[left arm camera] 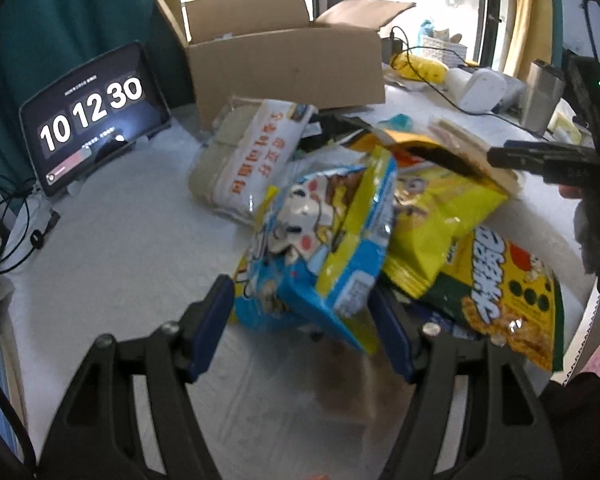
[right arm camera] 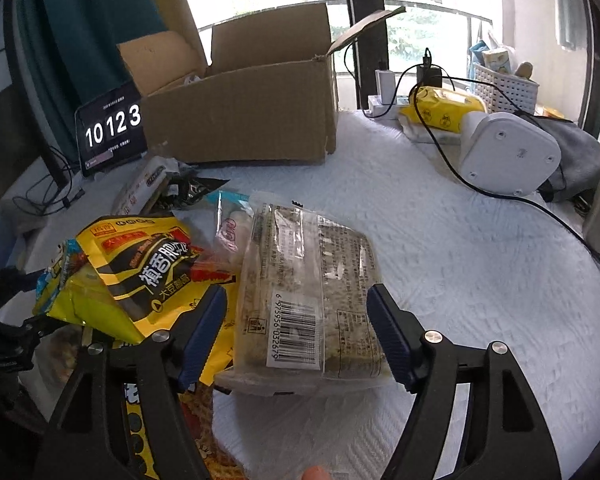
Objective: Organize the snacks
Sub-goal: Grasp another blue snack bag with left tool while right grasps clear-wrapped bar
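A pile of snack bags lies on the white table. In the left wrist view my left gripper (left arm camera: 302, 308) is open around the lower end of a blue and yellow cartoon snack bag (left arm camera: 320, 240), with a finger on each side. Behind it lie a yellow bag (left arm camera: 440, 220), a yellow-green popcorn bag (left arm camera: 504, 292) and a white pack with red lettering (left arm camera: 252, 152). In the right wrist view my right gripper (right arm camera: 296, 320) is open around a clear pack of beige cakes with a barcode (right arm camera: 312, 292). A yellow and black bag (right arm camera: 140, 272) lies just left of it.
An open cardboard box (left arm camera: 284, 64) (right arm camera: 244, 116) stands at the back of the table. A tablet clock (left arm camera: 92, 116) stands to its left. At the right lie a white appliance (right arm camera: 508, 152), cables, a yellow wipes pack (right arm camera: 444, 112) and a white basket (right arm camera: 504, 88).
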Tool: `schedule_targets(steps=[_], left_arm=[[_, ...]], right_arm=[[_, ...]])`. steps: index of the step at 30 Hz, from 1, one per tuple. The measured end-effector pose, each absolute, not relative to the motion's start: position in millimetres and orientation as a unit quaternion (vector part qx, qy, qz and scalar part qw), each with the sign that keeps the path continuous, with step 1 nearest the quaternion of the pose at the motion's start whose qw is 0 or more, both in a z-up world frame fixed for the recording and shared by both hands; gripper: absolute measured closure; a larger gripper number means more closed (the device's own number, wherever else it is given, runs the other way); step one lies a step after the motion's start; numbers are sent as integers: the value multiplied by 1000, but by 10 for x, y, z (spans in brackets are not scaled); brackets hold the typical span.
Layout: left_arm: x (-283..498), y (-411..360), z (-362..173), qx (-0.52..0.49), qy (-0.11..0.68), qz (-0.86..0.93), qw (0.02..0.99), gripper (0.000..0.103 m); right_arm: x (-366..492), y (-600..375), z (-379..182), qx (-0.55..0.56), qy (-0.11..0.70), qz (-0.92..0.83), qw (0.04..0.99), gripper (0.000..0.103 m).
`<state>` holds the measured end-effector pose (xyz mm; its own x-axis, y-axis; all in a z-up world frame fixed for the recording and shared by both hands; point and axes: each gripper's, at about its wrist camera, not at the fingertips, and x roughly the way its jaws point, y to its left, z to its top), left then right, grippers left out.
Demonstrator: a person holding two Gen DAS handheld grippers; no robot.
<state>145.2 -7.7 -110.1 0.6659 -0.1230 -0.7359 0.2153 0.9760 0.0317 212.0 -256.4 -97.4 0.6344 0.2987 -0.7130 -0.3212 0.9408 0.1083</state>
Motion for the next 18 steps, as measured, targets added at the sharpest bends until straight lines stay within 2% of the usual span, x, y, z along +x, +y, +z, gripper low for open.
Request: schedule_targets(steps=[5,12,15,17,18], left_arm=[[1670,-86,-1113,61,401,-93,909,33],[1874,15,-1188,40,409,-108,905,34],[1898,75,-1194,33,406,-115,906,47],[1909,117,-1178,25,403,-115,908,51],[1908,129,-1164,22,401,-115,908,57]], right_arm=[[2241,-2497,-1067,-28,421,171,890,28],[2343,-2415,-1165,-65,422,147,892,29],[2348,-2458,-1133,-55,420,157,892,38],[2336,-2485,-1086,-48,416,164,893,49],[2318,-2500,-1042,-48,410,168,895,53]])
